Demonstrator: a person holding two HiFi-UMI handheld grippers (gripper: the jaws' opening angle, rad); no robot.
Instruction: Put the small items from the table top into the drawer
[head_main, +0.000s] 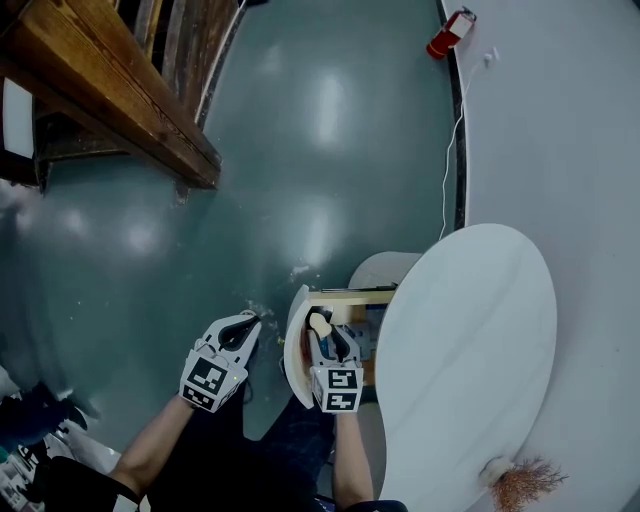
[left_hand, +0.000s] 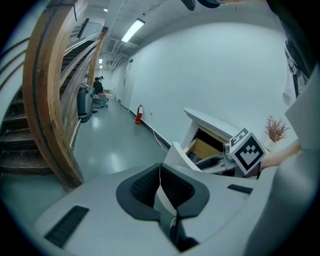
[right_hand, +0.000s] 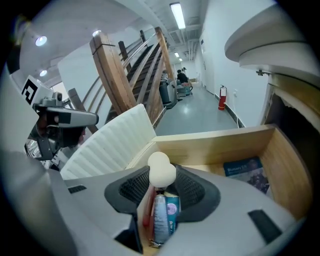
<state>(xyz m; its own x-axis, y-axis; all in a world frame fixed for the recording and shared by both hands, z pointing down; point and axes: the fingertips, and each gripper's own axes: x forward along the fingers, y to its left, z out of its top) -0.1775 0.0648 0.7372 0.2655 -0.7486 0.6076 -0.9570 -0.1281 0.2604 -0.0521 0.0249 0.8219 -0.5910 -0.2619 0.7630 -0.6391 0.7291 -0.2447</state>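
My right gripper (right_hand: 161, 175) is shut on a cream, egg-shaped soft item (right_hand: 161, 167) and holds it over the open wooden drawer (right_hand: 215, 142). In the drawer below lie a silver tube (right_hand: 159, 217), a teal box (right_hand: 173, 209) and a blue booklet (right_hand: 245, 171). The head view shows the right gripper (head_main: 321, 330) with the cream item (head_main: 318, 322) inside the drawer (head_main: 345, 293), behind its white curved front (head_main: 294, 345). My left gripper (head_main: 246, 322) hangs left of the drawer, shut and empty; in its own view the left gripper (left_hand: 160, 172) has its pads meeting.
The white oval table top (head_main: 470, 340) lies to the right of the drawer, with a dried plant (head_main: 525, 482) at its near end. A wooden staircase (head_main: 110, 90) stands at the far left. A red fire extinguisher (head_main: 447, 35) sits by the wall.
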